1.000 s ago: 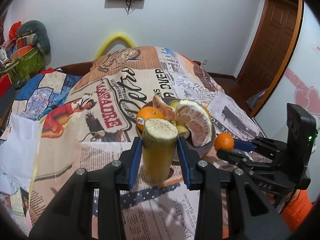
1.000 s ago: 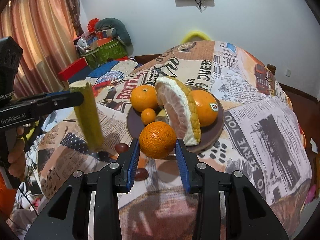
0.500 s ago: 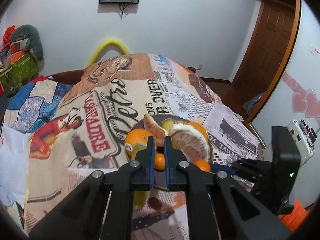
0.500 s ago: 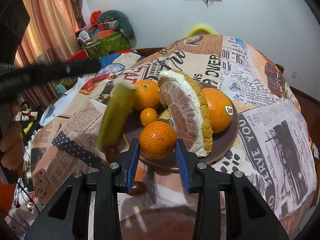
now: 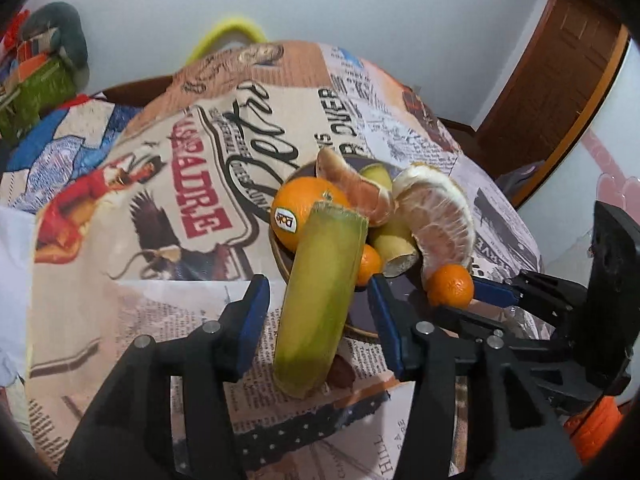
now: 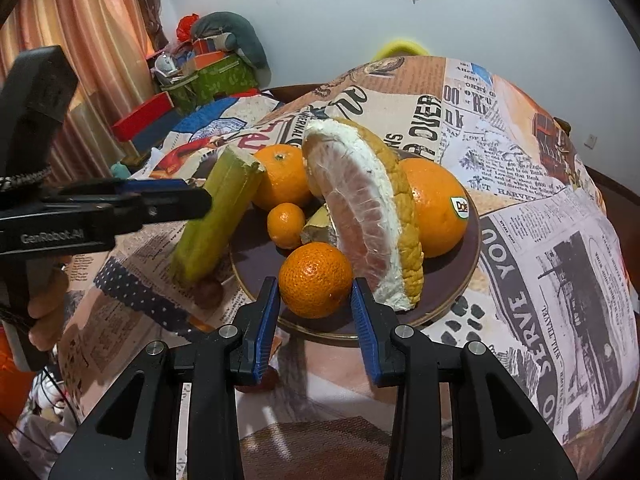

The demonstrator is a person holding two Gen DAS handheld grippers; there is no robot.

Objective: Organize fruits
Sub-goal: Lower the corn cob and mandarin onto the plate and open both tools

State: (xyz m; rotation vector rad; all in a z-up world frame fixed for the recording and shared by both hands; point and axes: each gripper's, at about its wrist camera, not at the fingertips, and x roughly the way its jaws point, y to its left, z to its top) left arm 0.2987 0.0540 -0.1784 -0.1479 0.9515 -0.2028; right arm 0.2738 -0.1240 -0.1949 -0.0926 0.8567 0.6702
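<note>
A fibrous yellow-green cane stalk point(image 5: 320, 300) leans on the dark round plate's point(image 6: 460, 280) rim between the left tool's point(image 5: 318, 318) just-opened blue pads, seemingly untouched, while the right tool point(image 6: 315, 314) clamps a dimpled mandarin point(image 6: 315, 279) beside a pithy pomelo wedge point(image 6: 368, 220).

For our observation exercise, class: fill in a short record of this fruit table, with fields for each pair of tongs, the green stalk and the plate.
Left tongs: open, jaws have just been opening; pads clear of the stalk between them
Green stalk: tilted, lower end on the tablecloth, upper end leaning over the plate's rim
Right tongs: shut on a mandarin at the plate's near edge
Plate: dark, round; holds a pomelo wedge, a stickered orange and more citrus
</note>
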